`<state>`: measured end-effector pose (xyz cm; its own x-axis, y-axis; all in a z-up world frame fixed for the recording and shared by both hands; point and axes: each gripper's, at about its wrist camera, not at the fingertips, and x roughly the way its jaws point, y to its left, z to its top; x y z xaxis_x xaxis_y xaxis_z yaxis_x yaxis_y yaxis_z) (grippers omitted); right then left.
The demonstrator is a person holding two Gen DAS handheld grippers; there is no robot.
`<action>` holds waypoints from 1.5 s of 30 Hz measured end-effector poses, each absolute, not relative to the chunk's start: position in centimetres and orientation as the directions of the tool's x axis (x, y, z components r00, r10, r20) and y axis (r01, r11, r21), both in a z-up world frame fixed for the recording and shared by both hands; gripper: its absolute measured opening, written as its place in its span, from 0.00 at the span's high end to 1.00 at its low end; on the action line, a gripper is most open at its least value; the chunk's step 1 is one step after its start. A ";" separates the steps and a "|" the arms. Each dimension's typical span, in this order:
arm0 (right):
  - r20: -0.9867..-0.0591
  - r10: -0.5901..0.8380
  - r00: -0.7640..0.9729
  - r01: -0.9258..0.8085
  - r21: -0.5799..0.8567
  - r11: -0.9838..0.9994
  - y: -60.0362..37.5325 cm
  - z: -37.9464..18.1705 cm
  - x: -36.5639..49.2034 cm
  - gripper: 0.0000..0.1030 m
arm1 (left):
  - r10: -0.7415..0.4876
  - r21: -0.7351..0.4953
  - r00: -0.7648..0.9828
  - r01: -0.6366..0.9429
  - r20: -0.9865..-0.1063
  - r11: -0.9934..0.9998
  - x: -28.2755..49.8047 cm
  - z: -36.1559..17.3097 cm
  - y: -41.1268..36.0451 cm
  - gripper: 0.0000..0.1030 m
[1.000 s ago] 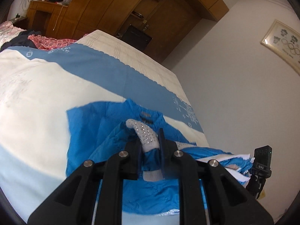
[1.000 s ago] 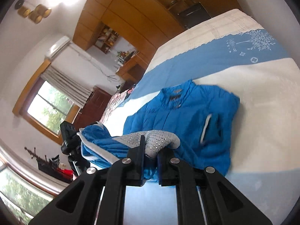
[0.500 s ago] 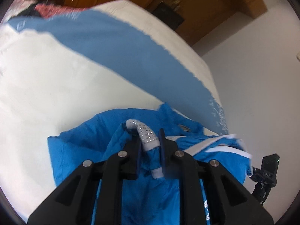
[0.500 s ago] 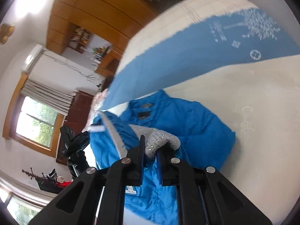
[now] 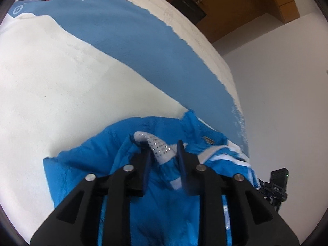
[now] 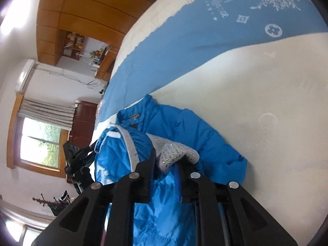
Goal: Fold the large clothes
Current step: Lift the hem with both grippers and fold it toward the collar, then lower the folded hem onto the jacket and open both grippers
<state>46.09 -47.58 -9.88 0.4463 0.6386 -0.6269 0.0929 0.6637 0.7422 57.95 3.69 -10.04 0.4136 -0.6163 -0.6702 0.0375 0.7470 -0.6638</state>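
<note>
A: Puffy bright-blue quilted jacket [image 5: 164, 194] lies lower centre on the cream-and-blue bedspread [image 5: 61, 82]; its hem is cut off.

B: Left gripper [image 5: 164, 153] and right gripper [image 6: 168, 160] have just been opening. Grey studded cuffs [image 5: 162, 149] lie loose between the parted jaws.

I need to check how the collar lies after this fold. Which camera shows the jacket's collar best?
The right wrist view: the collar stands clear above the folded hem, its label visible. In the left wrist view the collar sits at the jacket's far edge, seen obliquely.
</note>
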 end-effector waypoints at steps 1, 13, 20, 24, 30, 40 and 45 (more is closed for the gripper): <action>-0.628 0.636 0.448 0.077 0.736 0.672 -47.5 -9.3 45.7 0.75 | -0.629 -0.672 0.412 0.052 -0.659 0.739 57.6 -9.5 3.9 0.63; -0.792 0.427 0.436 0.024 0.484 0.875 -43.5 -8.3 38.4 0.48 | -0.380 -0.331 0.476 0.187 -0.793 0.925 47.3 -7.6 4.9 0.40; -0.789 0.388 0.477 0.068 0.473 0.878 -42.9 -8.5 38.0 0.89 | -0.207 -0.152 0.556 0.144 -0.805 0.978 45.6 -9.0 2.4 0.64; -0.805 0.349 0.480 0.136 0.461 0.877 -43.3 -9.5 39.0 0.90 | -0.199 -0.184 0.551 0.083 -0.810 0.979 46.4 -9.8 3.7 0.65; -0.810 0.390 0.437 0.185 0.505 0.843 -43.8 -13.2 39.6 0.88 | -0.215 -0.190 0.535 0.103 -0.817 0.976 47.0 -12.0 4.2 0.59; -0.824 0.174 0.539 0.225 0.340 0.913 -42.3 -7.0 35.5 0.77 | -0.148 -0.188 0.596 -0.005 -0.789 0.982 45.5 -6.6 4.8 0.56; -0.818 0.214 0.534 0.107 0.316 0.943 -35.9 -3.4 35.1 0.81 | -0.225 -0.151 0.600 0.171 -0.767 0.974 43.4 -3.1 -2.0 0.57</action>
<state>35.14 -35.94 -3.38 0.5340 0.2136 -0.8181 0.1072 0.9427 0.3161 43.36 -2.01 -3.08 0.6005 -0.2245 -0.7675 0.1706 0.9736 -0.1514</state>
